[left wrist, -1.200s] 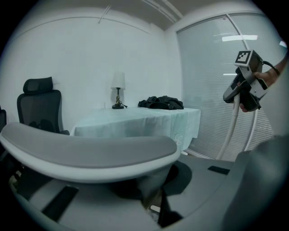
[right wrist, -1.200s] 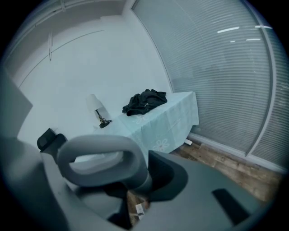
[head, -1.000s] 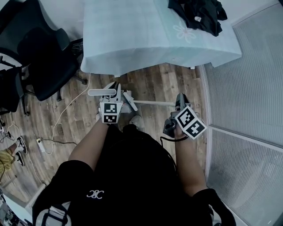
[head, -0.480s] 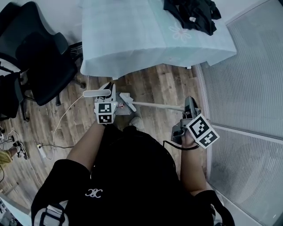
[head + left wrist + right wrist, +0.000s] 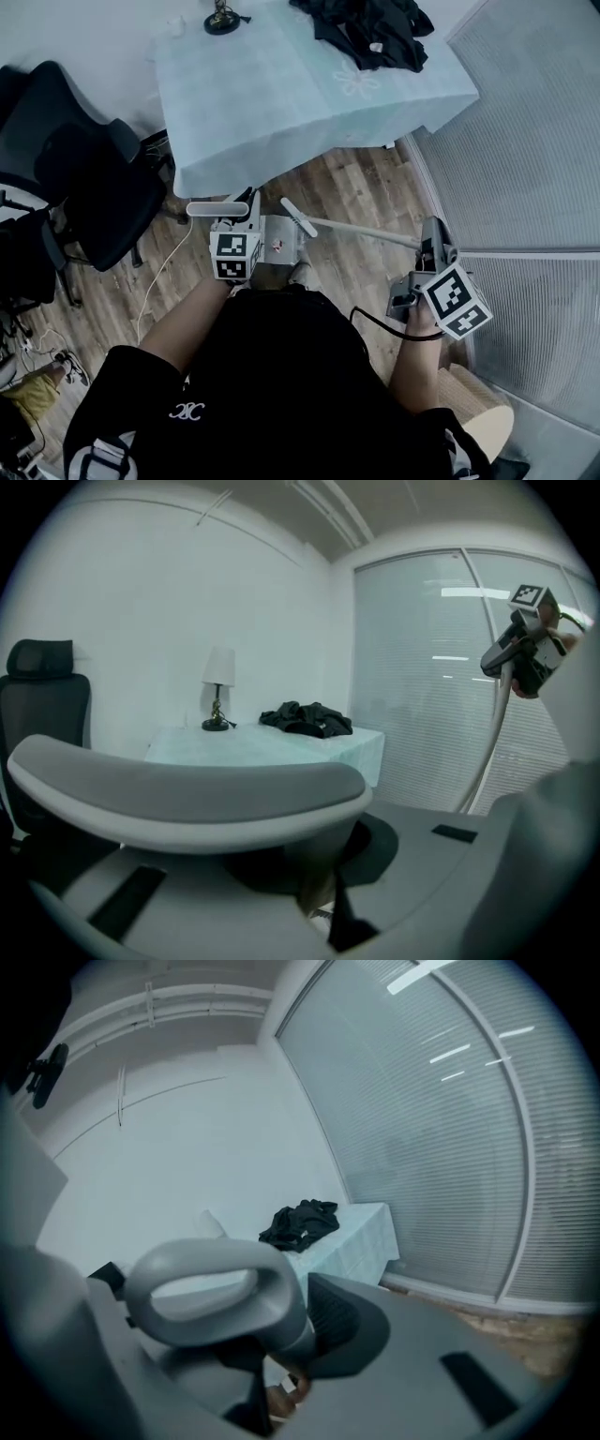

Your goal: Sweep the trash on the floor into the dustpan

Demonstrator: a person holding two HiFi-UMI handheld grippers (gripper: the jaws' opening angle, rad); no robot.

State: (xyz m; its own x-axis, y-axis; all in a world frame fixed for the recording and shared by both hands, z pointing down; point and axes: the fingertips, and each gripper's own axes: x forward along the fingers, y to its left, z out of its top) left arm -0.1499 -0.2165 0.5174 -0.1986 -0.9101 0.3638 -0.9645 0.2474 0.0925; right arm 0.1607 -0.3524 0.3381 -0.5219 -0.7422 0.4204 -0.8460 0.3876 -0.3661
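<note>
My left gripper (image 5: 242,223) is shut on the pale grey dustpan handle (image 5: 217,207), which crosses the left gripper view as a wide bar (image 5: 187,794) above the gripper (image 5: 314,883). The grey dustpan (image 5: 281,234) sits on the wood floor just right of that gripper, with a small reddish scrap of trash (image 5: 277,246) in it. My right gripper (image 5: 429,251) is shut on the broom pole (image 5: 366,232); the white broom head (image 5: 298,216) lies at the dustpan's far edge. In the right gripper view the gripper (image 5: 281,1377) holds the looped broom grip (image 5: 211,1293).
A table under a pale blue cloth (image 5: 281,103) stands ahead, carrying black clothes (image 5: 370,28) and a lamp (image 5: 222,19). A black office chair (image 5: 94,187) is at the left, with a white cable (image 5: 159,272) on the floor. A blinds-covered glass wall (image 5: 534,159) curves along the right.
My right gripper has drawn back to the right with the broom pole. The broom head has shifted right of the left gripper, and the dustpan now shows beside it. The head view has tilted forward.
</note>
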